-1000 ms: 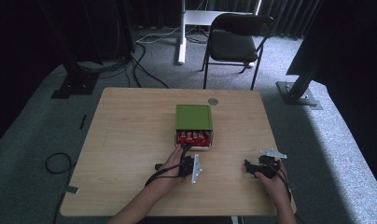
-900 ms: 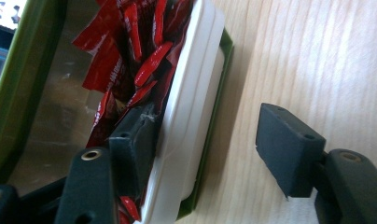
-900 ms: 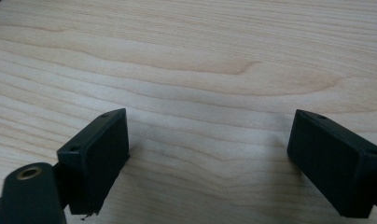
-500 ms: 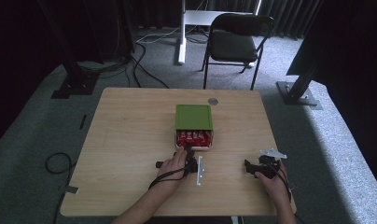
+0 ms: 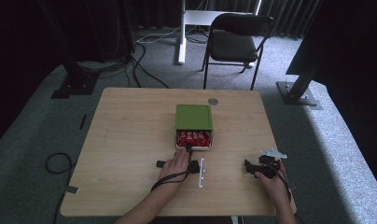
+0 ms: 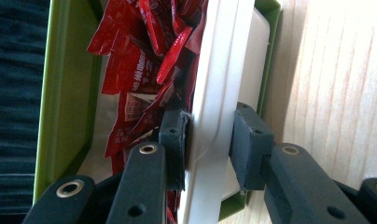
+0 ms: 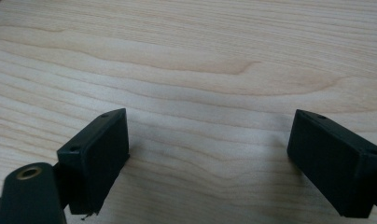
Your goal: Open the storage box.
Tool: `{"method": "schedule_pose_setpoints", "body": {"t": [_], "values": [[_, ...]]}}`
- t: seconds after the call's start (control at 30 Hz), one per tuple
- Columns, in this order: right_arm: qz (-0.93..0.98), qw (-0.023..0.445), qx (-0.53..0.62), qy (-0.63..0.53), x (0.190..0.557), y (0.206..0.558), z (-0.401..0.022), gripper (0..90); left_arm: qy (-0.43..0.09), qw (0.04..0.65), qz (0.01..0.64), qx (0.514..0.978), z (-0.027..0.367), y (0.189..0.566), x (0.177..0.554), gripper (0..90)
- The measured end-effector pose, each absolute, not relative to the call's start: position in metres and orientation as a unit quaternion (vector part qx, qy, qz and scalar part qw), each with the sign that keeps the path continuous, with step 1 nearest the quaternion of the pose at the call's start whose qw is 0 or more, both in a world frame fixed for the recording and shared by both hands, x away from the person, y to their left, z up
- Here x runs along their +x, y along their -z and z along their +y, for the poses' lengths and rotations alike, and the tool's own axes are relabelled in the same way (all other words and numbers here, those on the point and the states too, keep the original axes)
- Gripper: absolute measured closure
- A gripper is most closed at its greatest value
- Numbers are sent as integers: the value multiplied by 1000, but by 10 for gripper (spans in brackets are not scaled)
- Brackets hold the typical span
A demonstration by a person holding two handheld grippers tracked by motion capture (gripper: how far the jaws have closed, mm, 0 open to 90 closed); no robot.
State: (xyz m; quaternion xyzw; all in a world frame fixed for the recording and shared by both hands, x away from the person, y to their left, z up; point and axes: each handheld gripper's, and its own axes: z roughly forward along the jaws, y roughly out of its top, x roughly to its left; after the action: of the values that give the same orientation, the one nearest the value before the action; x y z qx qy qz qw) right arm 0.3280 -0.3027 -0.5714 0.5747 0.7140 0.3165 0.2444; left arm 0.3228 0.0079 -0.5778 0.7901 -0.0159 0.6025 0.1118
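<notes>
My left gripper (image 6: pixel 207 142) has just been closing, and its pads now pinch the white drawer front (image 6: pixel 219 93) of the green box (image 5: pixel 193 116), which sits mid-table (image 5: pixel 130 121) with red sachets (image 6: pixel 140 60) showing inside. My right gripper (image 7: pixel 207 158) rests right of the box, near the table's front edge, jaws wide apart over bare wood.

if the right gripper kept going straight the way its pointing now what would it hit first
Probably just the bare wooden table. The right gripper has its jaws open with nothing between them, and only wood grain lies ahead in its own view. From above it points left across the tabletop, though depth is hard to judge.
</notes>
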Motion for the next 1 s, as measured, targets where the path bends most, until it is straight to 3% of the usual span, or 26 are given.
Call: {"method": "schedule_pose_setpoints", "body": {"t": [1.0], "values": [[714, 244, 575, -316, 328, 571, -303, 121, -580, 98, -31, 808, 7, 571, 302, 711]]}}
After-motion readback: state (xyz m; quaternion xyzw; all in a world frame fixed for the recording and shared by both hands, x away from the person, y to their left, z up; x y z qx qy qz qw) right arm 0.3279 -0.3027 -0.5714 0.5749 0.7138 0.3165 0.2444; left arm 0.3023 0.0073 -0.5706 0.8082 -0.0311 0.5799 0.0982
